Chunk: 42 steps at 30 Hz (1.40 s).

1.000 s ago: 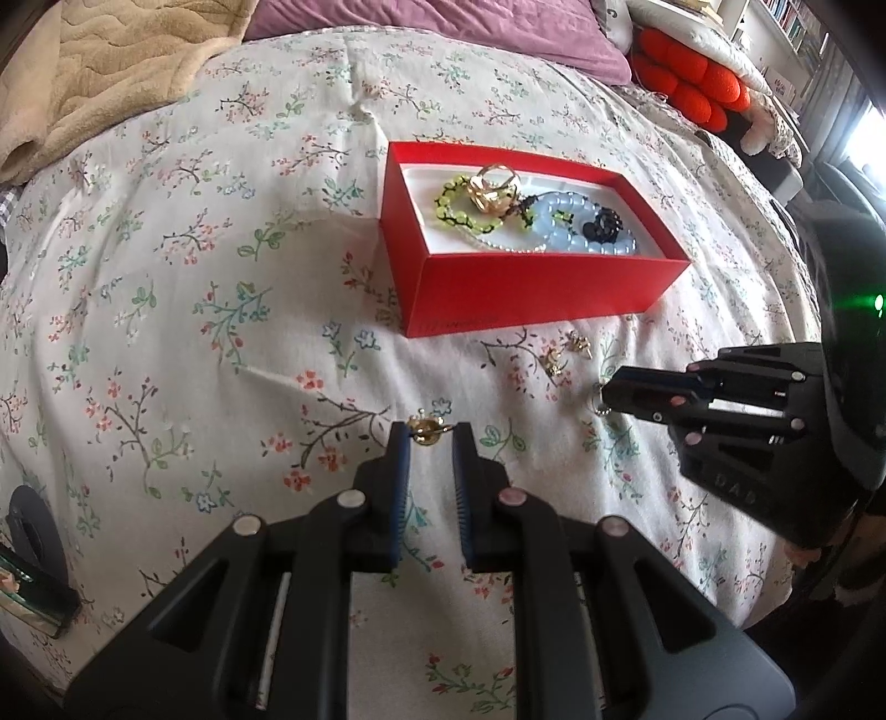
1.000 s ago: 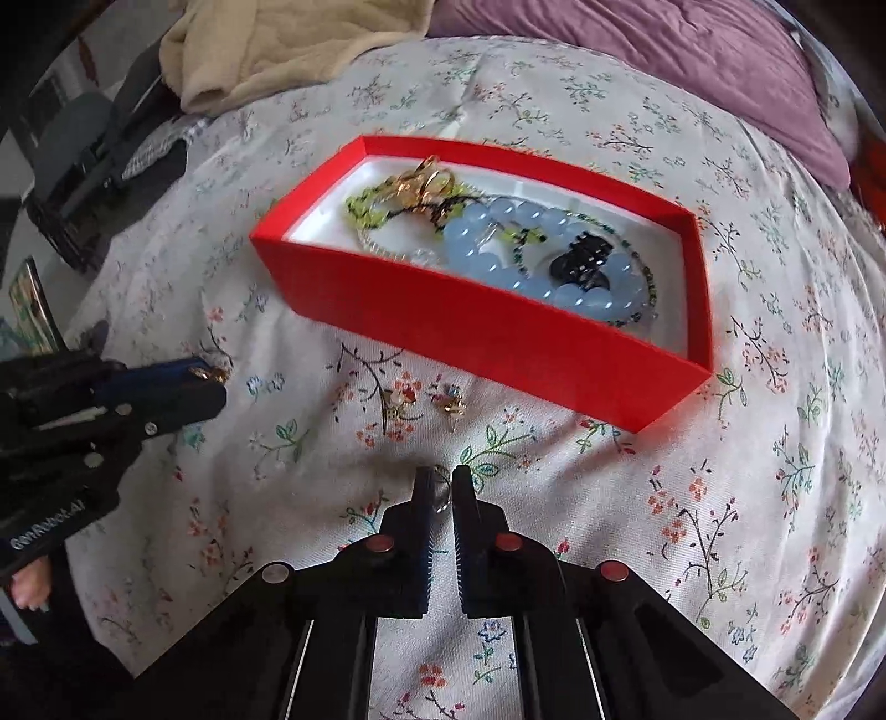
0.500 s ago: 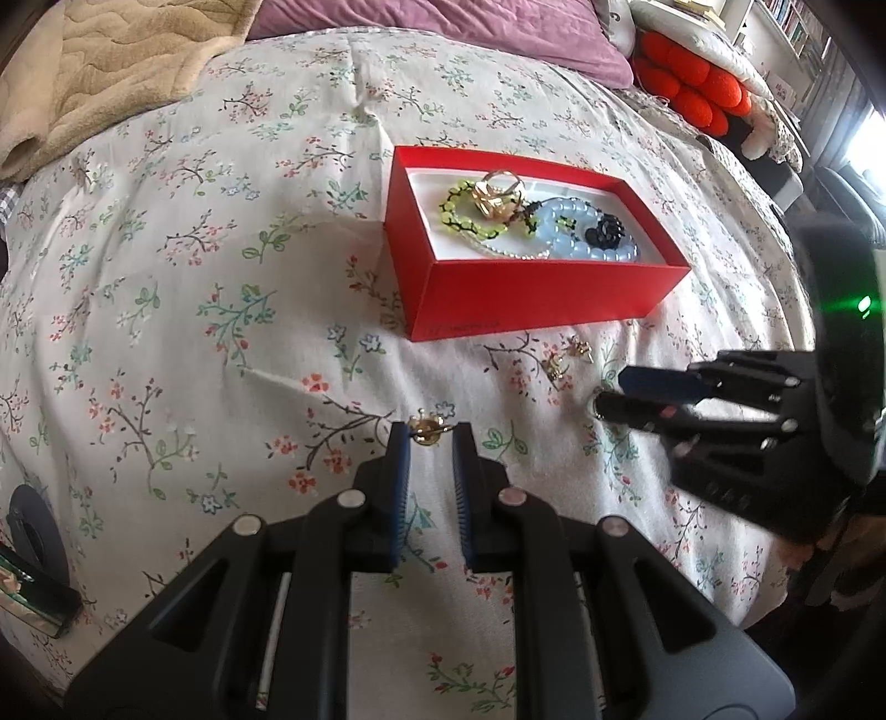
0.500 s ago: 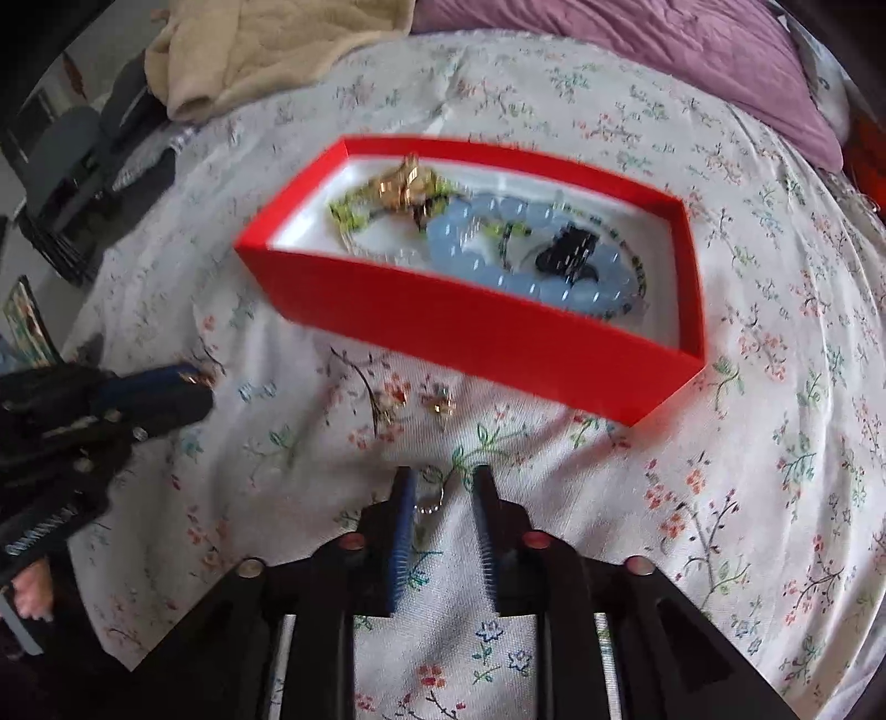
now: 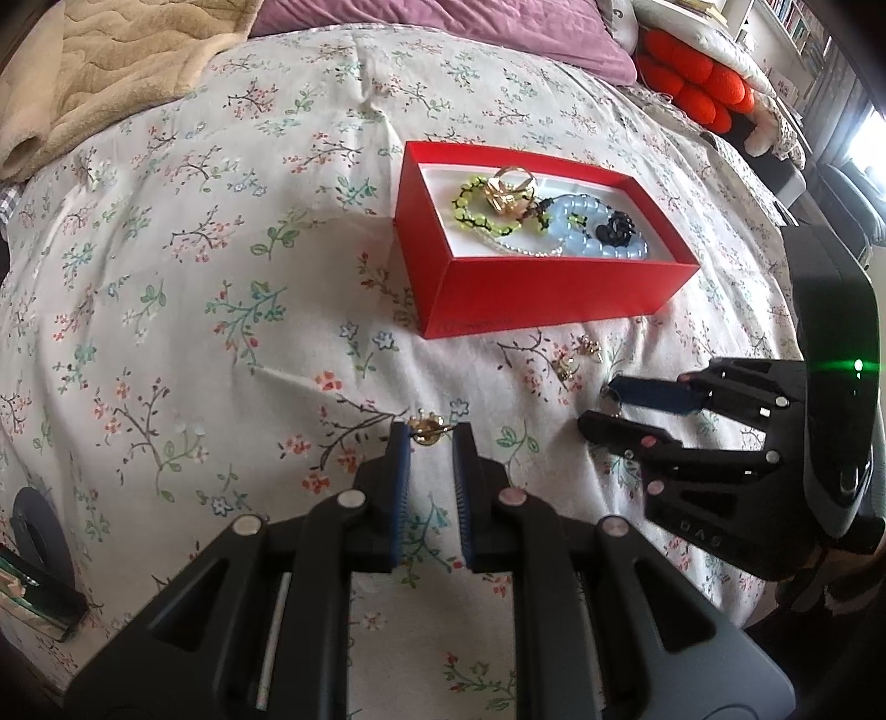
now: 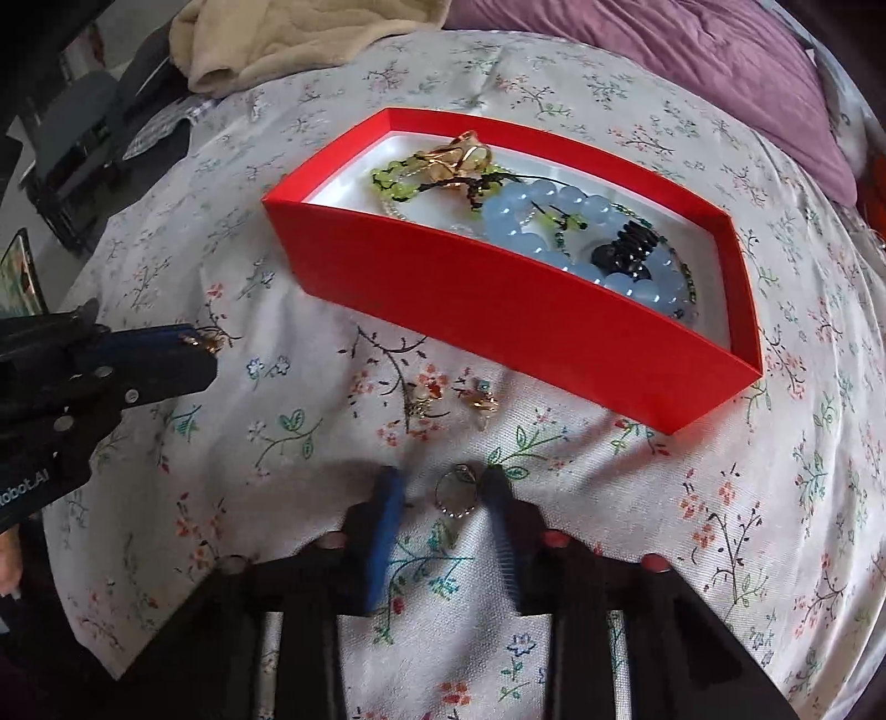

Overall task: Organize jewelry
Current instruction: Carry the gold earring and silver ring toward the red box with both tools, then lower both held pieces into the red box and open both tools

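A red box (image 5: 554, 288) (image 6: 498, 310) stands on the floral bedspread and holds green and blue bead bracelets, a gold ring and a black piece. My left gripper (image 5: 431, 437) (image 6: 191, 354) is shut on a small gold ring (image 5: 425, 427) just above the cover. My right gripper (image 6: 443, 487) (image 5: 601, 407) points down at the bed. Its jaws are closing around a silver ring (image 6: 457, 494) lying flat on the cloth; the pads do not press it. Two small gold earrings (image 6: 484, 396) (image 5: 576, 357) lie between that ring and the box.
A beige blanket (image 5: 111, 66) and a purple pillow (image 5: 443, 27) lie at the head of the bed. Red-orange cushions (image 5: 698, 83) sit at the far right. The bed's edge drops off close behind both grippers.
My right gripper, shut a second ago, has spread its jaws and sunk a little toward the bed, with the silver ring between them. The left gripper and its gold ring have kept still.
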Each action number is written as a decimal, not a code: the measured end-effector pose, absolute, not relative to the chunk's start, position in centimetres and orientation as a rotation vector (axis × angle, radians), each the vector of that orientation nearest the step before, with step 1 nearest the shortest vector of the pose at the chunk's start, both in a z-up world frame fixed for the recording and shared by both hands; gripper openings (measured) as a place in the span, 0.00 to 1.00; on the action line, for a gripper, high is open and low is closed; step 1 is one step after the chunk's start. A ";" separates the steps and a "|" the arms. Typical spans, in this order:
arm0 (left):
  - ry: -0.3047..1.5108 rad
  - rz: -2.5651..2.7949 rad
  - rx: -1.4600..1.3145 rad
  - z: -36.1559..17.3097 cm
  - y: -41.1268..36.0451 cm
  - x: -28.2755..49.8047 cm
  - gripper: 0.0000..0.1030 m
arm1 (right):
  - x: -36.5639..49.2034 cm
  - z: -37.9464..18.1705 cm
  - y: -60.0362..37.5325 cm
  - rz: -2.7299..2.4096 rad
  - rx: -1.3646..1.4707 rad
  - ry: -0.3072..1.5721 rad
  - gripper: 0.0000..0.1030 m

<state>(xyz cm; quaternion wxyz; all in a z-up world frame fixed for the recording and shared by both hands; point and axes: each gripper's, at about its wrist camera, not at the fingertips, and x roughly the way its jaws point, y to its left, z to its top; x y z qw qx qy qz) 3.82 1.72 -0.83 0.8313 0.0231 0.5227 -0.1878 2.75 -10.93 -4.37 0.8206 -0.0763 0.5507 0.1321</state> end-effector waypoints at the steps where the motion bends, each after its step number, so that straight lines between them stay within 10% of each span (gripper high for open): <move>1: 1.108 -0.399 0.050 -0.8 1.7 3.8 0.16 | 2.7 -4.3 -11.0 0.284 -0.162 1.174 0.15; 42: 0.948 -0.418 0.027 2.9 -3.6 10.1 0.16 | 9.1 2.6 -18.5 0.230 0.166 1.041 0.15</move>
